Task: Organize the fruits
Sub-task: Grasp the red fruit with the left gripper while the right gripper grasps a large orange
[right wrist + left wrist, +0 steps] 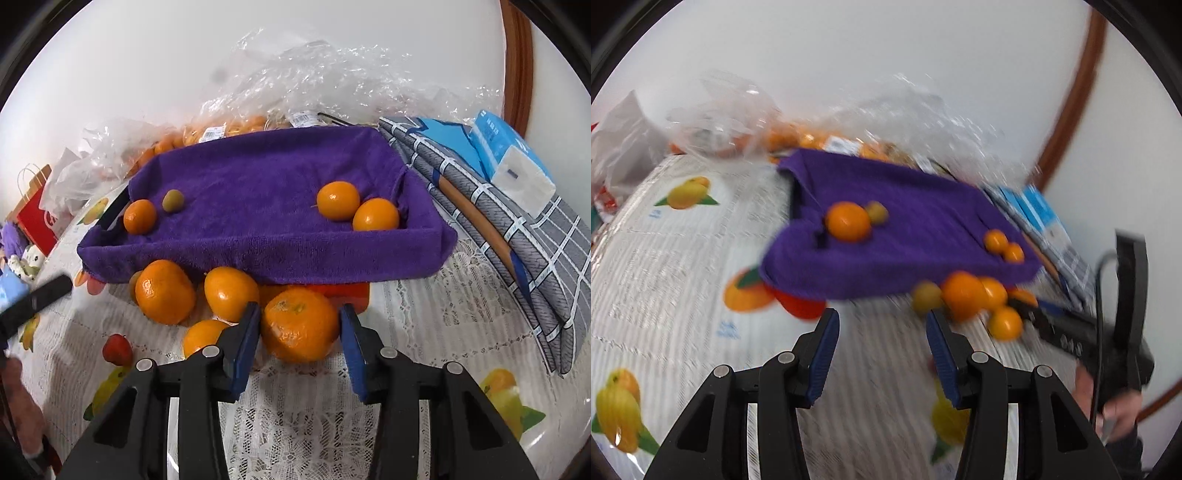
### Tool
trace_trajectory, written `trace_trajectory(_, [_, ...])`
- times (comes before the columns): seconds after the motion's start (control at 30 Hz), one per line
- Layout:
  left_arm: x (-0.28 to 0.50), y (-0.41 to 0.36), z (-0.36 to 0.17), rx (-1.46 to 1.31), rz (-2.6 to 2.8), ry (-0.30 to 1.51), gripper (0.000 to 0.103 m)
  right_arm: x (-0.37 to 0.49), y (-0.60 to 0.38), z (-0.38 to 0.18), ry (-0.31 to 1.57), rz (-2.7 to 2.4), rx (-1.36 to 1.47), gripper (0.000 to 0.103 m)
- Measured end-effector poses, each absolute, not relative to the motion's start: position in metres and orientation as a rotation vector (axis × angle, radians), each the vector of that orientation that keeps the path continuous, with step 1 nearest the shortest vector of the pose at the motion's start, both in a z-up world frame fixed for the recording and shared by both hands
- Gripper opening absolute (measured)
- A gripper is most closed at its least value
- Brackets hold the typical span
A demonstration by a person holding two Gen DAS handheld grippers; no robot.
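A tray lined with a purple towel (258,177) holds three small oranges (338,200) and a small green fruit (173,200). Larger mandarins (165,291) lie on the table in front of it. My right gripper (299,325) has its blue pads on either side of one mandarin (300,330), close to its sides. My left gripper (882,332) is open and empty over the tablecloth, left of the loose mandarins (964,300). The purple tray also shows in the left wrist view (916,229), blurred.
A clear plastic bag of oranges (236,125) lies behind the tray. A folded checked cloth (517,229) and a tissue pack (513,162) sit at the right. A small red fruit (117,349) lies at the left. A red paper bag (35,218) stands far left.
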State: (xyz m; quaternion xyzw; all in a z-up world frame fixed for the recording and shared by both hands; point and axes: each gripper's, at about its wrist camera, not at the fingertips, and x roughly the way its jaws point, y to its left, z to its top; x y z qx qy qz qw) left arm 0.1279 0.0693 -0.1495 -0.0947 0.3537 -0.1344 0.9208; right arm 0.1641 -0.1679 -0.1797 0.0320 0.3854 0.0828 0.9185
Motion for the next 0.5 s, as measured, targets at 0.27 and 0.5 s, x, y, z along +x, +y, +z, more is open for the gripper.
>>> trace_trajectory(0.27, [0.121, 0.028, -0.164, -0.034, -0.317, 0.8, 0.047, 0.131, -0.189, -0.173, 0.715, 0.156, 0.054, 0.042])
trace_trajectory(0.5, [0.132, 0.021, -0.174, -0.006, -0.307, 0.833, 0.046, 0.107, -0.214, -0.17, 0.664, 0.158, 0.156, 0.042])
